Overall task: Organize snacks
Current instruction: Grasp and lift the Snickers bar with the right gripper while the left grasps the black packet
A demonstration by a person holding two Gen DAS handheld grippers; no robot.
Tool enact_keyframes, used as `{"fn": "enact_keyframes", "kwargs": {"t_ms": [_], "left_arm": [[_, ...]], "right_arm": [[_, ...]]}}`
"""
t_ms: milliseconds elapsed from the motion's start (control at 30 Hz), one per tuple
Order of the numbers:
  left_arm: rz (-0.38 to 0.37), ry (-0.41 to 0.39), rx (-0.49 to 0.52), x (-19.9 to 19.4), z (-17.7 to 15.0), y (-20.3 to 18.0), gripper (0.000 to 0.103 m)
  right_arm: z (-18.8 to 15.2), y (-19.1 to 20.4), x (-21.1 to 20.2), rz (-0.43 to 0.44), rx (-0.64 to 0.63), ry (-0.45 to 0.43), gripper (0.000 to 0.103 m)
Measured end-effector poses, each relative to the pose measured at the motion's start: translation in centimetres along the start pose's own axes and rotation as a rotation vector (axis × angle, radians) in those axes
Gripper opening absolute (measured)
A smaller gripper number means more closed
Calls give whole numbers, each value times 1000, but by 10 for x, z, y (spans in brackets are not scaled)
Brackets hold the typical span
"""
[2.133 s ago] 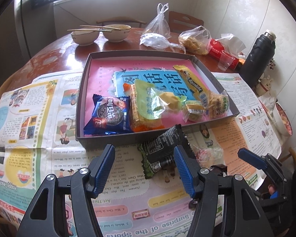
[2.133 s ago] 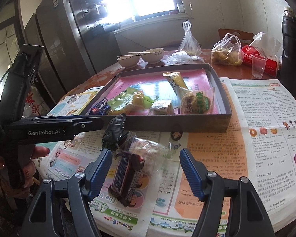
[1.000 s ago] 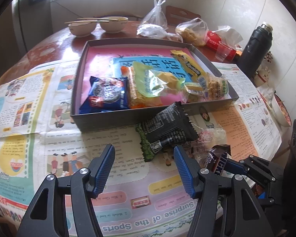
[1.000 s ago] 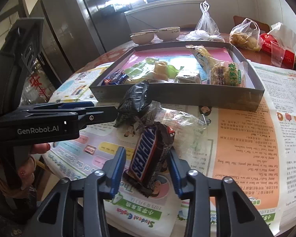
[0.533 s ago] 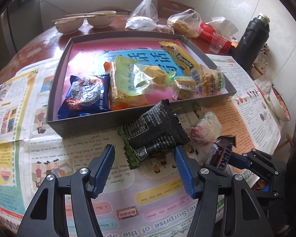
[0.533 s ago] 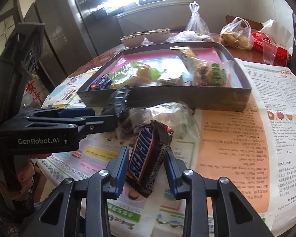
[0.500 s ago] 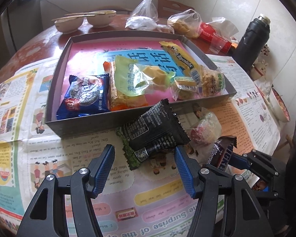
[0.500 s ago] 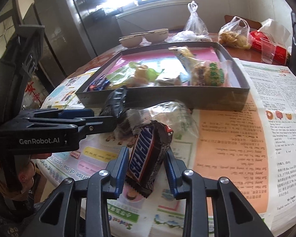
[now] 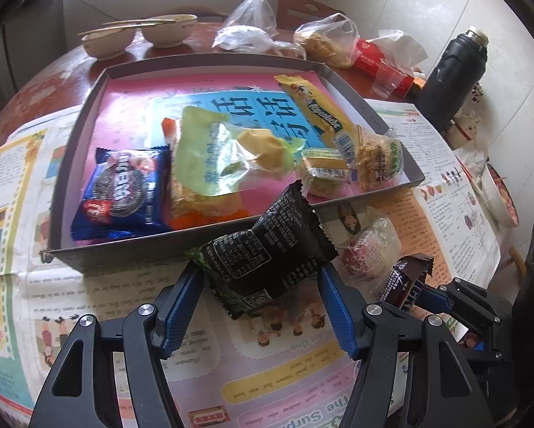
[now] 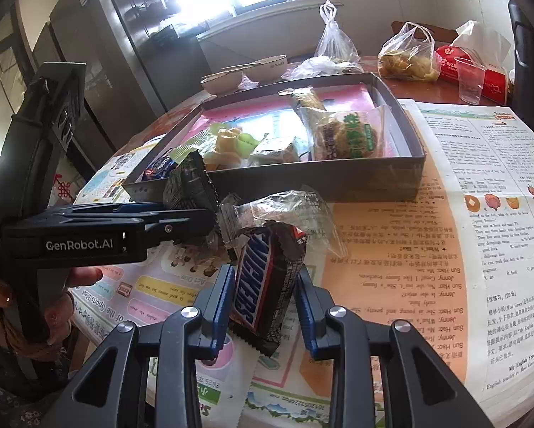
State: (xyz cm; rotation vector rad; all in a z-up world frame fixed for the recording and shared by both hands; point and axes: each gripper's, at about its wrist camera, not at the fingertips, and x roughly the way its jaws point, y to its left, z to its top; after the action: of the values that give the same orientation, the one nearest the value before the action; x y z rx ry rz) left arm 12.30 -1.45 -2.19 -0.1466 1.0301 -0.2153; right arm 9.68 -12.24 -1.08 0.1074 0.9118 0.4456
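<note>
Two claws over your newspaper-covered worktop (image 9: 71,299), left claw (image 9: 260,296) opening astride the black crinkled snack packet (image 9: 263,256), pads seemingly clear, right claw (image 10: 265,306) closing on the brown Snickers bar (image 10: 263,281), shallow grey snack tray (image 10: 324,178) just beyond.

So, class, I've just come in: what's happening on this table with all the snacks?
A person holds a hand-held gripper in each hand. The right hand-held gripper is closing on a Snickers bar and presses it from both sides. The left hand-held gripper is opening, with a black snack packet between its jaws. Both snacks are outside the grey tray, which already holds several others.
</note>
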Motion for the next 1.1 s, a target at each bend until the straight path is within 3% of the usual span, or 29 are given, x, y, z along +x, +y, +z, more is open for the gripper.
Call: {"fn": "enact_keyframes", "kwargs": {"t_ms": [333,500,1100], "left_arm": [[-85,22,-20,4,6,-2,63],[-120,26,-33,4,5,-1,50],[-146,-3,-105,-14,-5,25,41]], "right_arm": [[1,-11,-5,11,28,-5,31],[2,-17,-5,14,45,-7,31],[4,-11,-11,18,30,-33,29]]}}
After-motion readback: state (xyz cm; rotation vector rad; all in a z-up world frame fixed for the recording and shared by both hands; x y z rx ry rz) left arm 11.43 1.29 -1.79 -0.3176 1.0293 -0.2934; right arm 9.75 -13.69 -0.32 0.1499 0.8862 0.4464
